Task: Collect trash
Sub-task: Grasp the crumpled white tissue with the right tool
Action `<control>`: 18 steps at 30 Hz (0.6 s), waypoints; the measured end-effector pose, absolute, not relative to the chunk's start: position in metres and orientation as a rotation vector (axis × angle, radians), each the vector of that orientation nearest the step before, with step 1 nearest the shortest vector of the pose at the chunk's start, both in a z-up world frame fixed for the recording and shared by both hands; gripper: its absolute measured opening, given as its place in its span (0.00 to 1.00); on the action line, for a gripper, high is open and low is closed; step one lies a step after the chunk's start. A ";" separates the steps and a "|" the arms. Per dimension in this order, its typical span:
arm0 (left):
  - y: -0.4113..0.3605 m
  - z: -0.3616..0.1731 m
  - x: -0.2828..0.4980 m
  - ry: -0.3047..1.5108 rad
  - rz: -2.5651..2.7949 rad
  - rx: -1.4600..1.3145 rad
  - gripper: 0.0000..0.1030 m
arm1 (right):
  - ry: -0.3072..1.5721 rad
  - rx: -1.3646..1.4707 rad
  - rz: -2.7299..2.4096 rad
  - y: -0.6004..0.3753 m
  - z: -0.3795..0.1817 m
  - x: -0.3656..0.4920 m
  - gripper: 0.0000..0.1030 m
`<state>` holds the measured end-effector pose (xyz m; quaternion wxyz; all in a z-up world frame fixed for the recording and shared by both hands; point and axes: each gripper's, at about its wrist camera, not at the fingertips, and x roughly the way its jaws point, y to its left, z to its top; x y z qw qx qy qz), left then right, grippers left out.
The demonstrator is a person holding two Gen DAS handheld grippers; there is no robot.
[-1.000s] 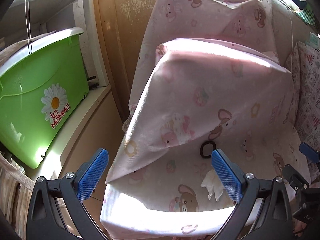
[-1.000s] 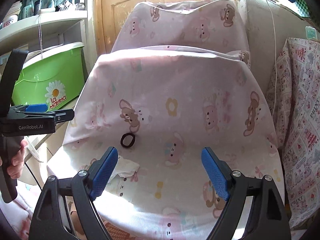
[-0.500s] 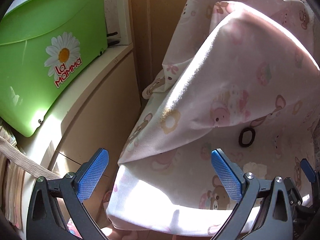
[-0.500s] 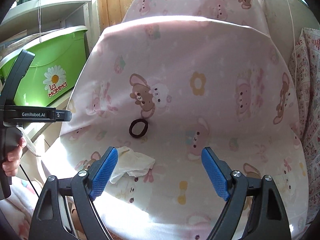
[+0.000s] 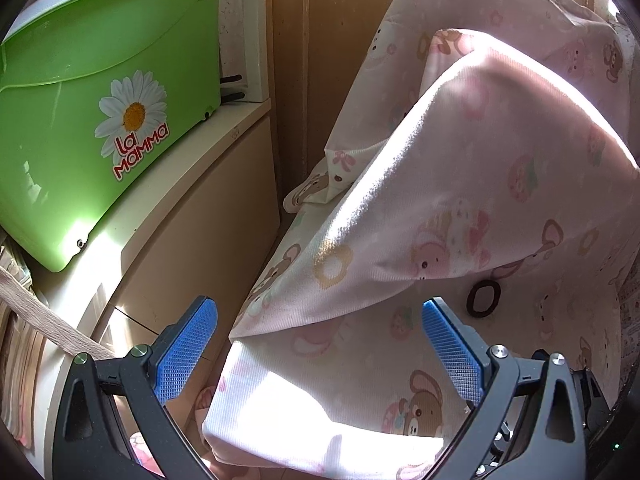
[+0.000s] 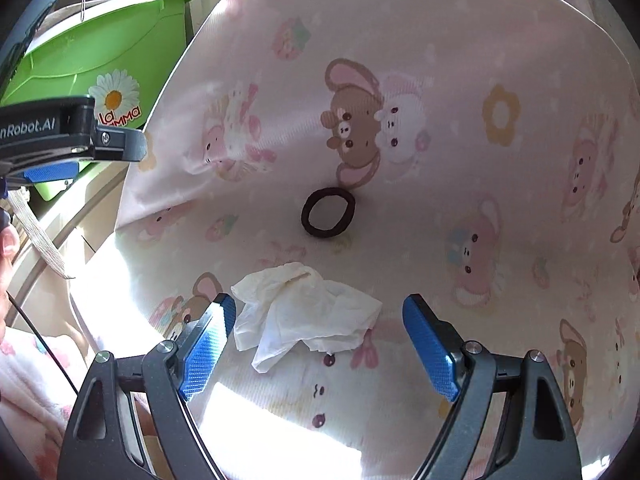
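Note:
A crumpled white tissue (image 6: 304,308) lies on the seat of a chair covered in pink bear-print cloth (image 6: 480,200). My right gripper (image 6: 316,340) is open, its blue pads on either side of the tissue, just above it. A black hair tie (image 6: 328,213) lies beyond the tissue; it also shows in the left wrist view (image 5: 483,299). My left gripper (image 5: 320,344) is open and empty, over the chair's left front edge (image 5: 320,432). It shows from the side in the right wrist view (image 6: 68,140).
A green plastic tub (image 5: 88,128) marked "La Mamma" stands on a cream cabinet (image 5: 192,216) left of the chair. A wooden door (image 5: 320,60) is behind. The cushion back (image 5: 500,184) rises behind the seat.
My right gripper has moved forward and down, so the tissue now sits between its pads. My left gripper has swung left and down toward the cabinet and chair edge.

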<state>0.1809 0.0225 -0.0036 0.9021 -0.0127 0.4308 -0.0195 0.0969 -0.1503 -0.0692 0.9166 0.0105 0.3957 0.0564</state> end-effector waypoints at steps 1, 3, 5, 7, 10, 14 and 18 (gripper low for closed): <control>0.021 -0.003 0.180 0.884 -0.038 -0.012 0.99 | 0.819 0.011 0.111 -0.148 -0.071 0.099 0.84; 0.016 -0.001 0.179 0.866 -0.025 0.025 0.99 | 0.832 0.011 0.122 -0.147 -0.075 0.101 0.84; 0.009 0.000 0.178 0.842 -0.031 0.056 0.99 | 0.836 0.021 0.133 -0.148 -0.077 0.102 0.84; 0.004 0.002 0.176 0.823 -0.050 0.068 0.99 | 0.827 0.023 0.140 -0.149 -0.078 0.102 0.80; -0.003 0.003 0.174 0.792 -0.030 0.074 0.99 | 0.831 -0.009 0.140 -0.148 -0.079 0.102 0.51; -0.006 0.001 0.176 0.784 -0.045 0.041 0.99 | 0.826 0.044 0.162 -0.159 -0.074 0.099 0.16; -0.022 0.001 0.171 0.737 -0.066 0.099 0.98 | 0.794 0.079 0.141 -0.176 -0.063 0.093 0.14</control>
